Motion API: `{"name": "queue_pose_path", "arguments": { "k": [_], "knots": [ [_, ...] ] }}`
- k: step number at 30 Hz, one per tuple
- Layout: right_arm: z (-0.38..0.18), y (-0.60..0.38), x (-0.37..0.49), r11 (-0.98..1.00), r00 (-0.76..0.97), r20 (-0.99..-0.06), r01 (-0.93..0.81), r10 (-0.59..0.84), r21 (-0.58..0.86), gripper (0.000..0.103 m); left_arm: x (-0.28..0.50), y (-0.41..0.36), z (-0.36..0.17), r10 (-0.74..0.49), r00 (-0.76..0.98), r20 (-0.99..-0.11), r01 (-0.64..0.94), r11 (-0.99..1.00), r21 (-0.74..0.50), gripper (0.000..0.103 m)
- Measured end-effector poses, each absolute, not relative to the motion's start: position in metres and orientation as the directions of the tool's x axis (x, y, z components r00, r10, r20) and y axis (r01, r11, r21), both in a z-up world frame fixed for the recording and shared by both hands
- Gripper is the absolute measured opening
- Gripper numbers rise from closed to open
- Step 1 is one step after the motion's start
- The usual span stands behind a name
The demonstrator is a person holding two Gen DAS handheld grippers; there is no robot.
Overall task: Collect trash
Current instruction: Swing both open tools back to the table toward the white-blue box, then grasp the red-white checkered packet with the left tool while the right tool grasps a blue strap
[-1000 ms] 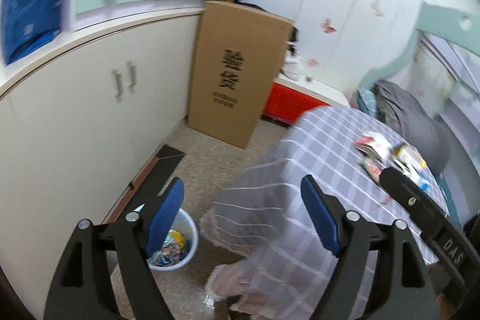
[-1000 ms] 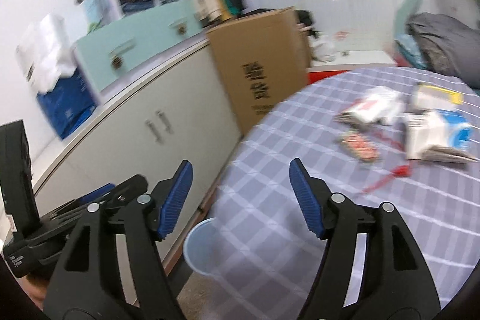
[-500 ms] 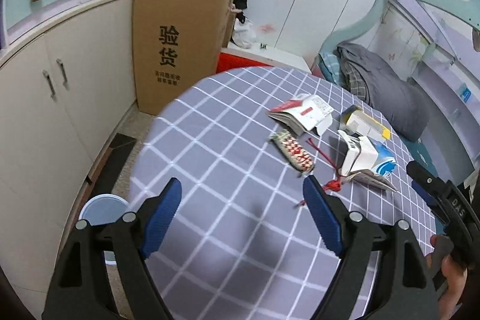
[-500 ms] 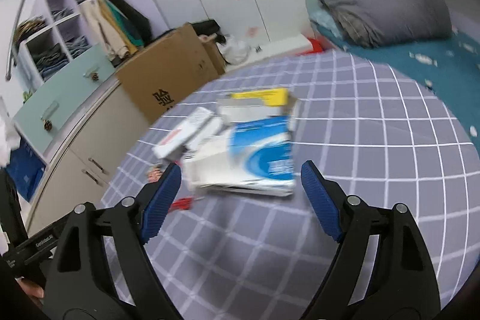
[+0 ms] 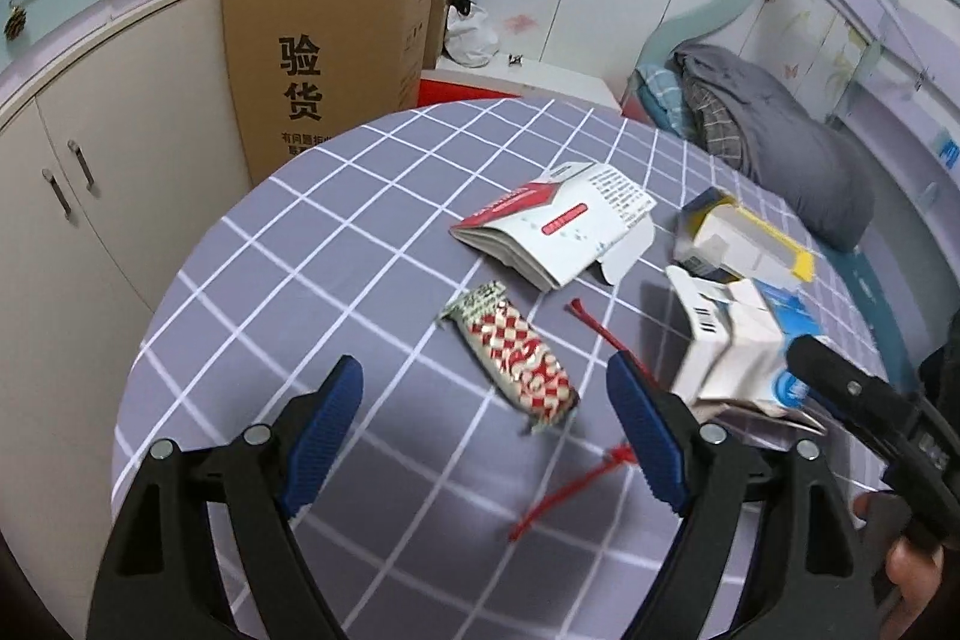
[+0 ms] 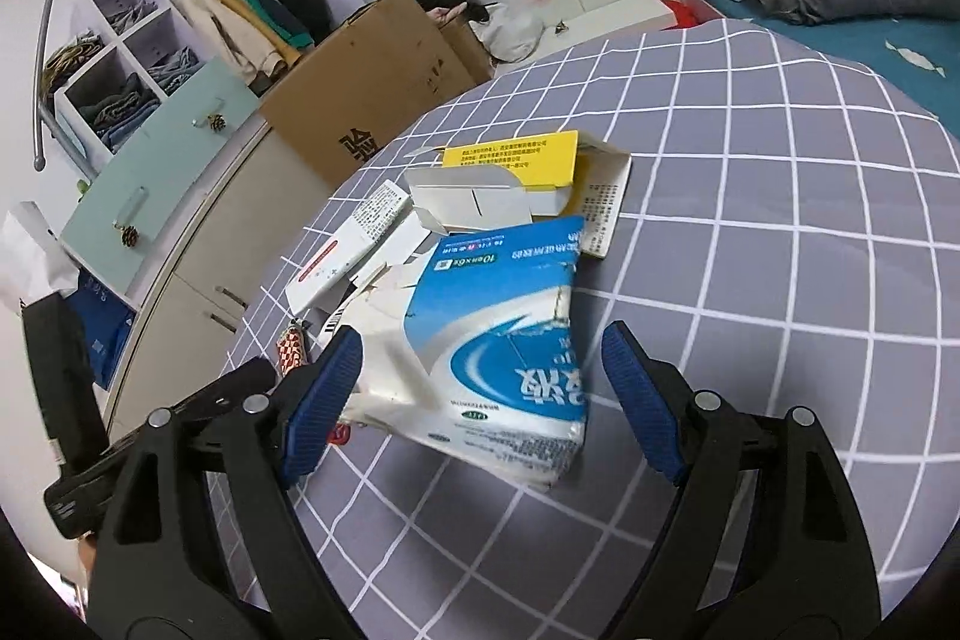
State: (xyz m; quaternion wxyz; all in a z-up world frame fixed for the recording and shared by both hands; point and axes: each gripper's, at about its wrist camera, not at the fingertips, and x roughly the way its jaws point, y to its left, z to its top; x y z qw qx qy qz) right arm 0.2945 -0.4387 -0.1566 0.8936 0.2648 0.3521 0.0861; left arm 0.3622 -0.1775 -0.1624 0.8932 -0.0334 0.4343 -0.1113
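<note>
The counter point(image 5: 288, 280) is round and covered with a grey cloth with a white grid. The trash lies on its far half, in a loose cluster.

Left tongs point(image 5: 485, 436): jaws wide apart, nothing between the pads, held above the cloth. Just ahead of them lies a red-and-white checked wrapper point(image 5: 510, 355), flat on the cloth. A red plastic tie point(image 5: 564, 490) lies close to the right-hand pad, and a second red strip point(image 5: 600, 331) lies beyond the wrapper. Farther back sits a flattened white carton with red print point(image 5: 564, 226). To its right is a yellow-and-white box point(image 5: 744, 244).

Right tongs point(image 6: 483, 403): jaws wide apart, pads clear of any item. A crumpled blue-and-white carton point(image 6: 504, 340) lies directly ahead, its near end between the two pads; the left pad stands just beside the carton's white flank, and whether it touches cannot be told. Behind it lie the yellow-and-white box, opened, and the white carton with red print, both overlapping the pile. The checked wrapper shows only as a small patch at the left edge of the pile.

In the left wrist view the right tongs' body enters at the lower right, with part of a hand point(image 5: 912, 574) below it.

Surroundings: a tall cardboard box point(image 5: 324, 58) stands on the floor beyond the counter, against cream cabinets point(image 5: 108, 184). A bed with a grey blanket point(image 5: 780, 142) is at the right.
</note>
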Motion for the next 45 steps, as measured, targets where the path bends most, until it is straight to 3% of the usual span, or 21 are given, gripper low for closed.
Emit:
{"name": "queue_pose_path", "arguments": {
  "k": [2,5,9,10,13,15,17,18,21,35,45],
  "knots": [
    [-0.157,-0.438,0.297,0.842,0.734,-0.581,0.023,0.352,0.539,0.081,0.367,-0.184,-0.167,-0.217,0.586,-0.781,0.175,0.975,-0.139,0.08],
    [-0.157,-0.437,0.3,0.839,0.731,-0.578,0.014,0.362,0.544,0.081,0.371,-0.194,-0.171,-0.168,0.596,-0.786,0.181,0.981,-0.073,0.07],
    [-0.157,-0.434,0.3,0.841,0.722,-0.58,-0.006,0.378,0.541,0.08,0.371,-0.196,-0.169,-0.153,0.609,-0.779,0.199,0.979,-0.037,0.032],
    [-0.156,-0.431,0.3,0.844,0.719,-0.582,-0.01,0.379,0.536,0.08,0.372,-0.194,-0.168,-0.166,0.603,-0.781,0.205,0.978,-0.05,0.027],
    [-0.158,-0.425,0.298,0.841,0.702,-0.588,-0.028,0.402,0.541,0.059,0.371,-0.185,-0.167,-0.204,0.586,-0.784,0.213,0.973,-0.094,0.021],
    [-0.16,-0.422,0.297,0.839,0.687,-0.593,-0.044,0.42,0.543,0.038,0.368,-0.178,-0.166,-0.222,0.581,-0.783,0.217,0.97,-0.114,0.021],
    [-0.159,-0.414,0.291,0.837,0.686,-0.585,-0.063,0.432,0.544,0.029,0.363,-0.172,-0.164,-0.237,0.584,-0.776,0.227,0.966,-0.124,0.02],
    [-0.157,-0.411,0.288,0.839,0.69,-0.58,-0.072,0.432,0.539,0.018,0.36,-0.169,-0.163,-0.243,0.586,-0.773,0.23,0.965,-0.129,0.02],
    [-0.15,-0.398,0.277,0.842,0.71,-0.552,-0.106,0.437,0.53,0.01,0.349,-0.156,-0.155,-0.262,0.597,-0.758,0.239,0.96,-0.144,0.02],
    [-0.08,-0.333,0.228,0.875,0.817,-0.429,-0.176,0.385,0.45,0.004,0.3,-0.078,-0.099,-0.316,0.683,-0.659,0.229,0.949,-0.217,0.02],
    [-0.05,-0.23,0.235,0.861,0.774,-0.417,-0.316,0.477,0.398,0.004,0.271,0.011,-0.079,-0.302,0.733,-0.609,0.163,0.948,-0.274,0.02]
  ]
}}
